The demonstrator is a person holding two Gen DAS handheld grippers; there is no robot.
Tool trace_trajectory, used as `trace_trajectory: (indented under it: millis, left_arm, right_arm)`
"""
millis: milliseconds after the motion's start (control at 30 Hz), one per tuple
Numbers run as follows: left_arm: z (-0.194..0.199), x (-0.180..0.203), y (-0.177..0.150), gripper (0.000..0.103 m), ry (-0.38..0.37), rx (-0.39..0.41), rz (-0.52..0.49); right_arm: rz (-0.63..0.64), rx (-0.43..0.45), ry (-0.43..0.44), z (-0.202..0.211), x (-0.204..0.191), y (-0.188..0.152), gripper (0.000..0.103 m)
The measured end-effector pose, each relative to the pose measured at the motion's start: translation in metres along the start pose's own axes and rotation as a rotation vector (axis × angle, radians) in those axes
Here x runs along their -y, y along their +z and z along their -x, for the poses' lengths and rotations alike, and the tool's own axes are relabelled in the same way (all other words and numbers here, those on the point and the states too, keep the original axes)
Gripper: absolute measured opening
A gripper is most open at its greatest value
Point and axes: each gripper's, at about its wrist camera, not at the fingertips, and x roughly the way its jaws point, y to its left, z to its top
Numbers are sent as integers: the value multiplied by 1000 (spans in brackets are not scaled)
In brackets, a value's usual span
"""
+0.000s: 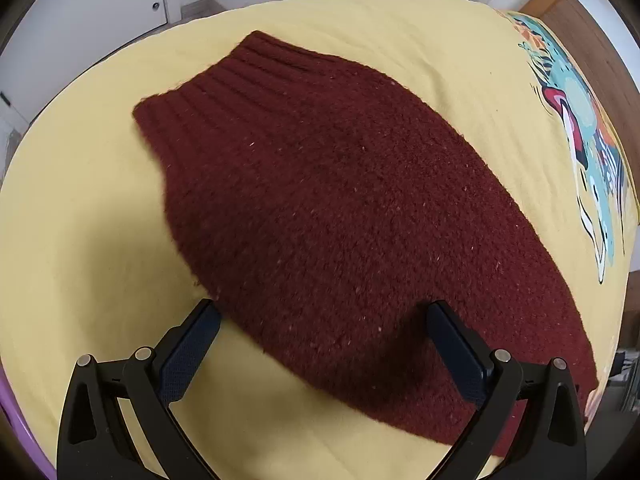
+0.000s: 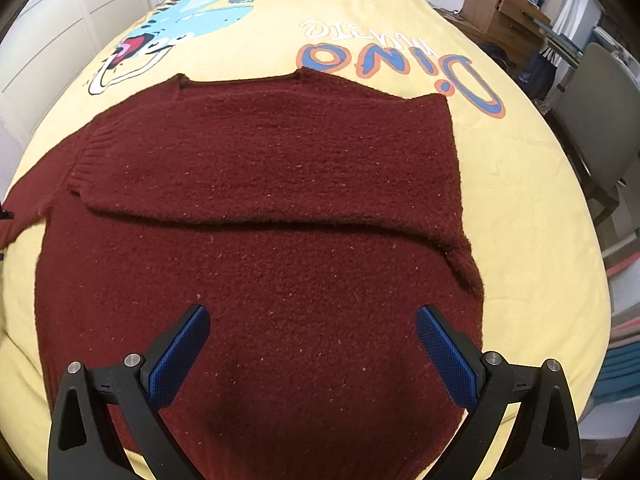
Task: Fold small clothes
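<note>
Only the right view shows the sleeve [image 2: 256, 160] folded across the sweater [image 2: 260, 300]. Both hand-held grippers, left [image 1: 322, 316] and right [image 2: 312, 320], are spread, holding nothing; bare bed cover [image 1: 80, 240] lies beside the left one.

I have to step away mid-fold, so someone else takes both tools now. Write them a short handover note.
Left tool: open, empty, over the near edge of the maroon sweater.
Right tool: open, empty, above the sweater's body.
The sweater lies flat on the yellow dinosaur bedspread.
Done: one sleeve is folded across the body.
Left: the other sleeve still sticks out to the side; fold it in, then fold the body.
</note>
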Motion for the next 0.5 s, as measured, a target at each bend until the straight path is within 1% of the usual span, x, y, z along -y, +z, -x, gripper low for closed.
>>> trace_trajectory:
  millis: [67, 100, 133, 167, 200, 233, 267, 300, 333, 367, 500]
  left_arm:
    - [0, 0, 3, 98, 1, 8, -31]
    - [-5, 5, 7, 90, 4, 11, -45]
    - [-5, 6, 9, 78, 11, 13, -55]
    - [-6, 7, 13, 72, 17, 15, -62]
    - [-7, 10, 19, 58, 14, 18, -69]
    - [-9, 16, 27, 39, 7, 18, -81]
    - [-8, 19, 31, 30, -1, 12, -97]
    - [-6, 20, 33, 16, -15, 2, -111]
    - [-4, 21, 34, 14, -27, -6, -122]
    - [0, 23, 35, 14, -20, -2, -139]
    - [20, 42, 23, 12, -1, 39, -222]
  right_arm:
    - [-3, -5, -4, -2, 1, 2, 103]
    - [-4, -7, -5, -3, 1, 3, 103]
    - [-3, -9, -6, -3, 1, 3, 103]
    - [-1, -10, -7, -4, 1, 4, 103]
    - [0, -10, -8, -5, 1, 4, 103]
    - [1, -10, -8, -5, 1, 4, 103]
    - [0, -10, -9, -6, 1, 4, 103]
    - [-3, -11, -9, -7, 1, 4, 103]
    - [-9, -12, -8, -8, 2, 4, 103]
    - [-16, -13, -7, -9, 3, 4, 103]
    - [-34, -15, -4, -13, 5, 5, 103]
